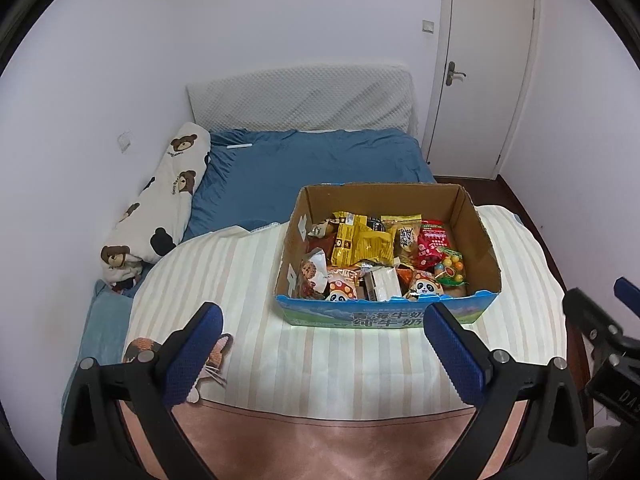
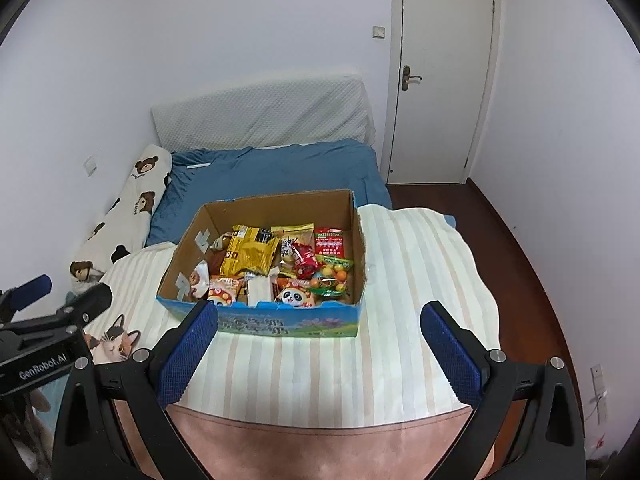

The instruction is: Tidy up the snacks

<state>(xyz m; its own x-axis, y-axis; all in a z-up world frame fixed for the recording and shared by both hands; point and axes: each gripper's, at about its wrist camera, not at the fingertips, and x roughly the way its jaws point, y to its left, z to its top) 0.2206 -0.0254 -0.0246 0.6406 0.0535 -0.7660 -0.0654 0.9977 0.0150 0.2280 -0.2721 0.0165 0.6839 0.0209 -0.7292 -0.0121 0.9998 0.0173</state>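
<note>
Left gripper: the left gripper [image 1: 322,350] sits at the bottom of its own frame with its two blue-padded fingers [image 1: 192,356] spread wide, holding nothing; it also shows at the left edge of the right wrist view [image 2: 60,300].
Right gripper: the right gripper [image 2: 320,350] fills the bottom of its own frame, its jaws likewise wide apart and empty; part of it appears at the right edge of the left wrist view [image 1: 604,320], though too little shows there to read its fingers.
Snack box: a cardboard box [image 1: 476,224] with a blue printed front stands right of centre in the left wrist view and at the centre of the right wrist view [image 2: 348,216], resting on a cream striped blanket [image 1: 224,280].
Box contents: the snacks lie loose inside the box, among them a yellow bag [image 1: 362,242] in the middle, a red packet [image 1: 434,242] toward the right wall, a clear bag of coloured candy balls [image 1: 452,268] below it, and panda-print packs [image 1: 422,286] along the front edge.
Bedding: a blue sheet [image 1: 304,164] spreads above the box, a bear-print pillow [image 1: 160,204] lies at the left, and a white quilted cushion [image 1: 300,98] leans on the wall.
Room: a white door [image 1: 484,68] stands in the upper right.
Near edge: a cat-print patch [image 2: 114,340] shows at the lower left of the right wrist view, close to the left finger.
</note>
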